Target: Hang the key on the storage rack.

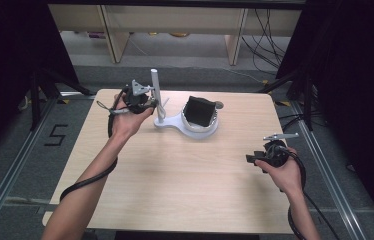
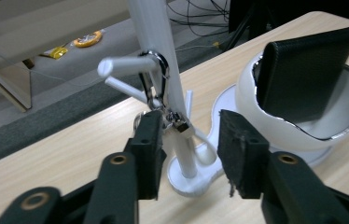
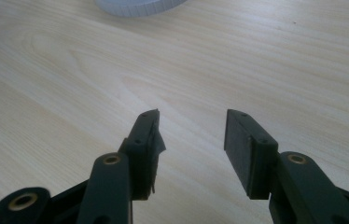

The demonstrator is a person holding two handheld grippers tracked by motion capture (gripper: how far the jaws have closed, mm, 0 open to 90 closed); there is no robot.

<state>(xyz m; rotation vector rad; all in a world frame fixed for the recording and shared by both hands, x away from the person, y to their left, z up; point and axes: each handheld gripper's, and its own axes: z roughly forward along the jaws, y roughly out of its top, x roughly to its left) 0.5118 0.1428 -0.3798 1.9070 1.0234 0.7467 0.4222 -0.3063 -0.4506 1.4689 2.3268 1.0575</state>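
Note:
A white stand (image 1: 167, 123) with an upright pole (image 2: 156, 42) and short side pegs sits at the table's far middle. A metal key ring with a clasp (image 2: 157, 79) hangs from one peg (image 2: 121, 66), its lower end close beside my left jaw's pad. My left gripper (image 1: 152, 103) (image 2: 190, 122) is open around the pole's lower part, and its pads are not pressing on the ring. The stand's white bowl (image 1: 201, 129) (image 2: 252, 102) holds a black wallet (image 1: 198, 111) (image 2: 303, 74) leaning upright. My right gripper (image 1: 249, 159) (image 3: 191, 116) stands open over bare wood with nothing between its fingers.
The light wooden table (image 1: 175, 175) has bare wood in front of the stand. A small grey round thing (image 1: 219, 105) lies behind the bowl. Beyond the far edge are furniture legs (image 1: 117, 45), floor cables (image 1: 267, 40) and yellow objects (image 2: 86, 39) on the floor.

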